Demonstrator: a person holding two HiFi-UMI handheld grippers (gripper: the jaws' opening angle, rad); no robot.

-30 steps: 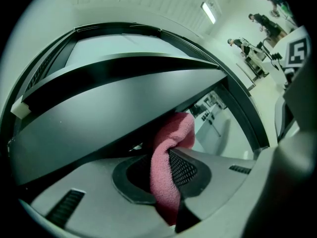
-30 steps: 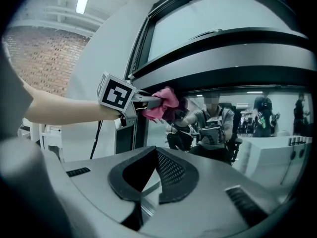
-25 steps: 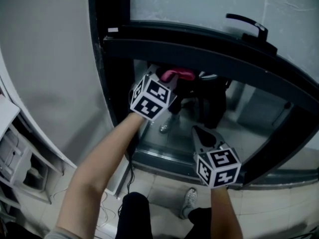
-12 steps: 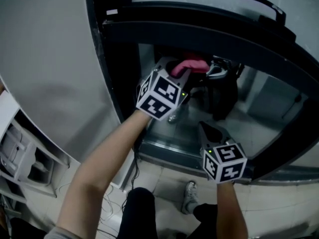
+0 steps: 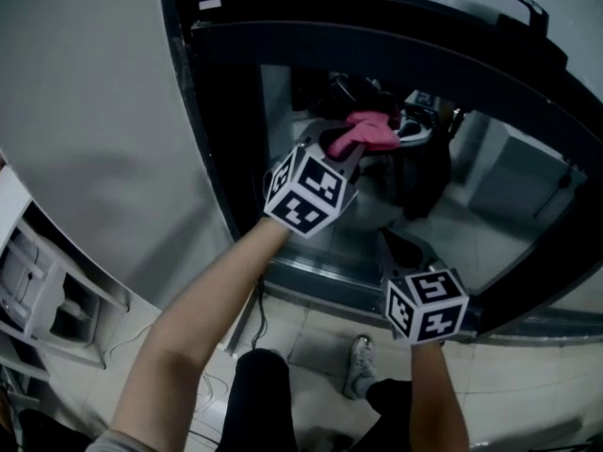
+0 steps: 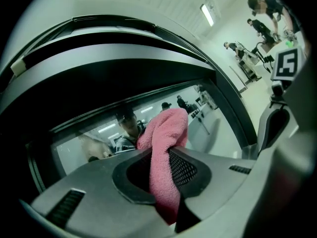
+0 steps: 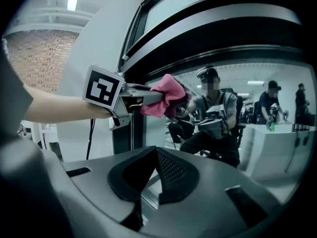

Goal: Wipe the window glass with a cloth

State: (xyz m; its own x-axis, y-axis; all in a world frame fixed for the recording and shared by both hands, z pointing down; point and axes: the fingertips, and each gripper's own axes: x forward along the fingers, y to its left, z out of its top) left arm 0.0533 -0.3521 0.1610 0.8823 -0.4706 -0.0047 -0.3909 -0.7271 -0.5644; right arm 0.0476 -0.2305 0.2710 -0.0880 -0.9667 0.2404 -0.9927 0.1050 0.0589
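Window glass [image 5: 490, 196] ahead, cloth [image 5: 369, 132] at its upper left.
My left gripper [image 5: 341, 147] clamps the cloth; bare pane runs right and down from it. My right gripper [image 5: 394, 249], jaws together and empty, hangs lower.

No words, numbers or brands are legible. The left white marker cube [image 5: 303, 194] and the right white marker cube [image 5: 426, 304] bear only black square code patterns. The small white sticker [image 5: 212, 4] on the black window frame [image 5: 377, 50] is unreadable.

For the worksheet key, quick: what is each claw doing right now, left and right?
Left claw: closed on the pink cloth.
Right claw: closed, holding nothing.
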